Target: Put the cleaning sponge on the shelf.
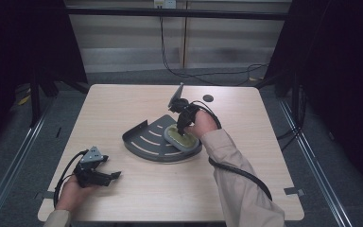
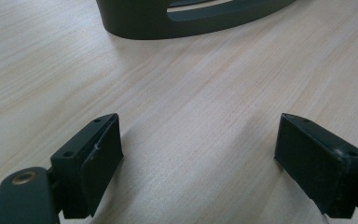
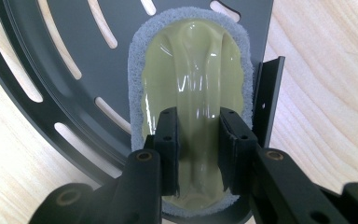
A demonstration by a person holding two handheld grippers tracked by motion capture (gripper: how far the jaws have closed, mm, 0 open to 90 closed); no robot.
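My right hand-held gripper (image 3: 198,140) clamps the sponge's (image 3: 191,84) glossy ridge on the slotted tray (image 1: 144,138), bench centre. Left hand-held gripper (image 2: 198,163) gapes idle at 7 o'clock. Risk: slick ridge slips; unheld tray slides.

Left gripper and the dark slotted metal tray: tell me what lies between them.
Bare light wooden tabletop alone. The left gripper view shows it between the open left gripper and the dark slotted metal tray; the high view agrees.
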